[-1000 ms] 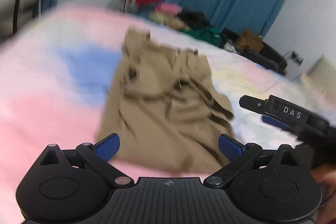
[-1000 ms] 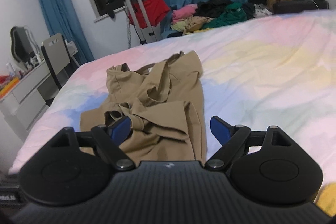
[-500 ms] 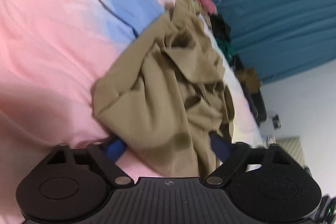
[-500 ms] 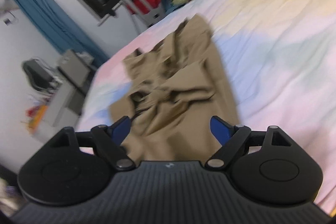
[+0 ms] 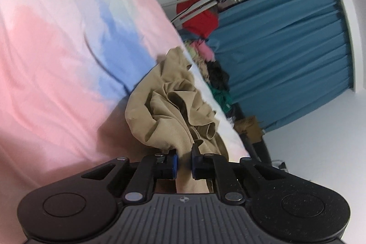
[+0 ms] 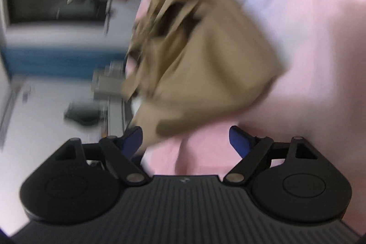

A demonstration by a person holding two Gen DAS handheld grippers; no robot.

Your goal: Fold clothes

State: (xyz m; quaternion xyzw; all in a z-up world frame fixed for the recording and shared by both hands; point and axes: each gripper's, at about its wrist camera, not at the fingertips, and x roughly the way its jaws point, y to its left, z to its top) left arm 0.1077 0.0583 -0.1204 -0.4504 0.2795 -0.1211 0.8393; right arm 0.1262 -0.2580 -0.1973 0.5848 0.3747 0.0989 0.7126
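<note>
Left wrist view: the left gripper (image 5: 184, 162) has just been closing and its blue pads pinch the near edge of the crumpled tan woven garment (image 5: 176, 111). The garment lies bunched in deep folds on the pastel pink, blue and white bedsheet (image 5: 57, 49), which is soft and lightly creased. Past the bed's far edge stand a pleated teal curtain (image 5: 286, 49), a red cloth on a metal stand (image 5: 201, 17), a heap of mixed clothes (image 5: 215, 74) and a brown cardboard box (image 5: 248, 128).

Right wrist view, heavily blurred: the right gripper (image 6: 186, 141) has just been closing slightly, but its jaws stand wide apart. The garment's (image 6: 201, 49) lower corner hangs just beside the left blue pad (image 6: 131, 140); contact cannot be told. Pink sheet (image 6: 320, 38) fills the right side.
</note>
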